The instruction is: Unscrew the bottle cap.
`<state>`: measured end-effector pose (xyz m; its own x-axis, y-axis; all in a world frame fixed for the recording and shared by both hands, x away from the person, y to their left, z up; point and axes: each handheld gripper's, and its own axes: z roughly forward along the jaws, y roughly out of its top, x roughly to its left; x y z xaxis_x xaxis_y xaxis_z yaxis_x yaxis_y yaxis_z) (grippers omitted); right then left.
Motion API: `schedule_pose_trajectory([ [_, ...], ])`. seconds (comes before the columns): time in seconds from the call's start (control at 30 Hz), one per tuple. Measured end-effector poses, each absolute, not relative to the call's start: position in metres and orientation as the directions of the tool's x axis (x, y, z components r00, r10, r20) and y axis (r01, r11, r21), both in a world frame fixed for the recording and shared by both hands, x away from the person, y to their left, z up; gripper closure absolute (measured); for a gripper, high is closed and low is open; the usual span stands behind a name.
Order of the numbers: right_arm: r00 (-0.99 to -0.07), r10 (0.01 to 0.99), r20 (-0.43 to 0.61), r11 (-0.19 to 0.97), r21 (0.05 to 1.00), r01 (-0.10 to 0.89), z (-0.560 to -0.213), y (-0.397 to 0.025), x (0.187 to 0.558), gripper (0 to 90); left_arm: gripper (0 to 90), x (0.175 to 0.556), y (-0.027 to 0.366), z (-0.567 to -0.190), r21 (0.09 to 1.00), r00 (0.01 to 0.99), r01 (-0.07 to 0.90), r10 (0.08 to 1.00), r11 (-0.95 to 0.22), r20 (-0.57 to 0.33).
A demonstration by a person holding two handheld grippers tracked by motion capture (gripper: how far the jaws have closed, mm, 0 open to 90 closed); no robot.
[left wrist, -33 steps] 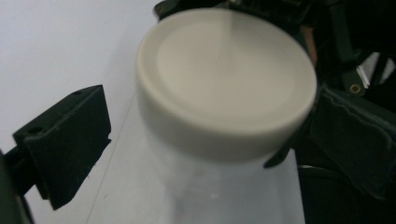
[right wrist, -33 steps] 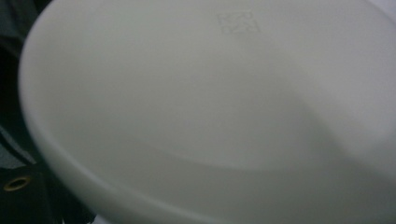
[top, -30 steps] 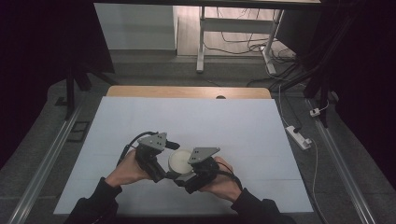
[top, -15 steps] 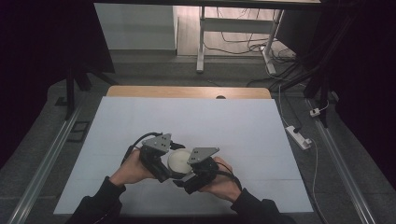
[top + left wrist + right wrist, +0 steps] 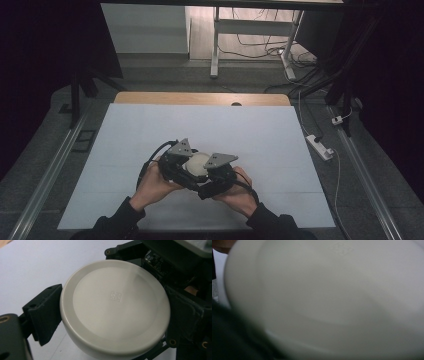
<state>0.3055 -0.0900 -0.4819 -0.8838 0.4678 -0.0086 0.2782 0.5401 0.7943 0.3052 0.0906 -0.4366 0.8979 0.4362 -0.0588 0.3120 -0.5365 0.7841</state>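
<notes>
White bowl [image 5: 196, 163] upturned between both tools, left tool [image 5: 176, 167] clamping its rim, right tool [image 5: 212, 175] grip unclear, open mat [image 5: 250, 135] around.

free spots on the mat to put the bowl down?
Bare mat beyond the grippers up to the wooden edge, and on both sides out to the mat's edges. Crowded only near-centre, where the left gripper and right gripper bracket the white bowl.
</notes>
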Motion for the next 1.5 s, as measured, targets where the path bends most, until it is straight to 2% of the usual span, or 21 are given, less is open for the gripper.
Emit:
schedule_pose_trajectory([
  [0.13,-0.898,0.439,-0.002,0.538,0.802,0.261,-0.481,-0.091,0.304,6.4,2.4,0.307,0.099,-0.432,0.8,0.923,0.293,0.374,-0.524,-0.094],
  [0.27,-0.913,0.408,0.006,0.542,0.804,0.247,-0.481,-0.091,0.304,6.4,1.1,0.306,0.111,-0.423,0.803,0.953,0.234,0.292,-0.548,-0.078],
  [0.43,-0.947,0.322,0.016,0.556,0.806,0.203,-0.48,-0.089,0.3,6.4,1.5,0.304,0.121,-0.422,0.778,0.982,0.144,0.186,-0.611,-0.035],
  [0.7,-0.979,0.203,0.003,0.577,0.808,0.122,-0.479,-0.082,0.288,6.4,5.8,0.3,0.115,-0.427,0.766,0.998,0.054,0.054,-0.641,-0.026],
  [0.8,-0.978,0.208,-0.003,0.576,0.809,0.119,-0.478,-0.082,0.288,6.4,7.8,0.298,0.114,-0.426,0.77,0.997,0.049,0.077,-0.636,-0.001],
  [0.93,-0.966,0.257,-0.004,0.566,0.811,0.148,-0.478,-0.084,0.291,6.4,8.1,0.3,0.111,-0.427,0.778,0.988,0.105,0.152,-0.62,-0.012],
  [1.33,-0.897,0.442,-0.028,0.549,0.799,0.246,-0.482,-0.088,0.301,6.4,8.1,0.299,0.088,-0.43,0.767,0.885,0.321,0.464,-0.555,-0.035],
  [1.4,-0.886,0.462,-0.023,0.542,0.799,0.262,-0.482,-0.088,0.302,6.4,8.0,0.299,0.085,-0.431,0.769,0.877,0.329,0.48,-0.548,-0.032],
  [1.5,-0.884,0.468,-0.02,0.54,0.798,0.268,-0.483,-0.089,0.303,6.4,6.3,0.3,0.087,-0.43,0.771,0.892,0.311,0.451,-0.556,-0.034],
])
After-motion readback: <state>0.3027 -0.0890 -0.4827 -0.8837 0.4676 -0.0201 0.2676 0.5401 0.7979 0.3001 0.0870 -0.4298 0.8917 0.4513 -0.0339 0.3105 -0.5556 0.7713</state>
